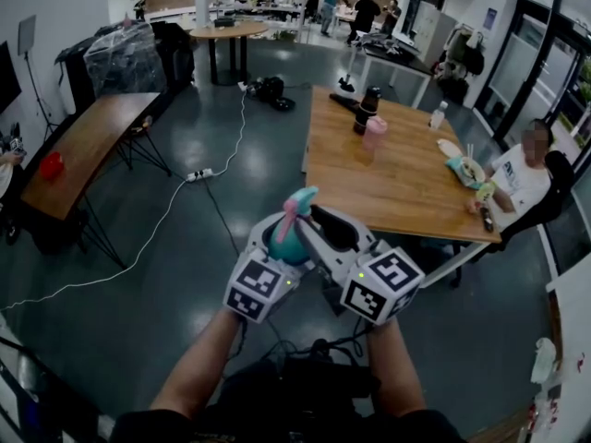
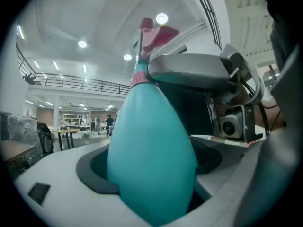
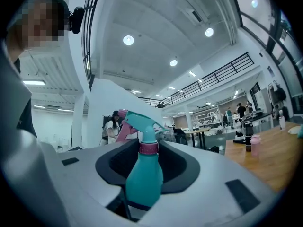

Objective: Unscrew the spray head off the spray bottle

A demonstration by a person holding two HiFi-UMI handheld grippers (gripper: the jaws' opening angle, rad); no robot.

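My left gripper (image 2: pixel 151 193) is clamped on the fat belly of the teal spray bottle (image 1: pixel 289 245). It holds the bottle up in the air in front of me, high above the floor (image 1: pixel 185 247). My right gripper (image 3: pixel 144 183) sits around the top of the bottle, by the pink collar (image 3: pixel 148 148) under the spray head (image 3: pixel 140 122). Its jaws stand apart and do not pinch. If I twist now, I think they just slide. If I squeeze and turn too hard, the smooth round bottle may spin in my left jaws or drop.
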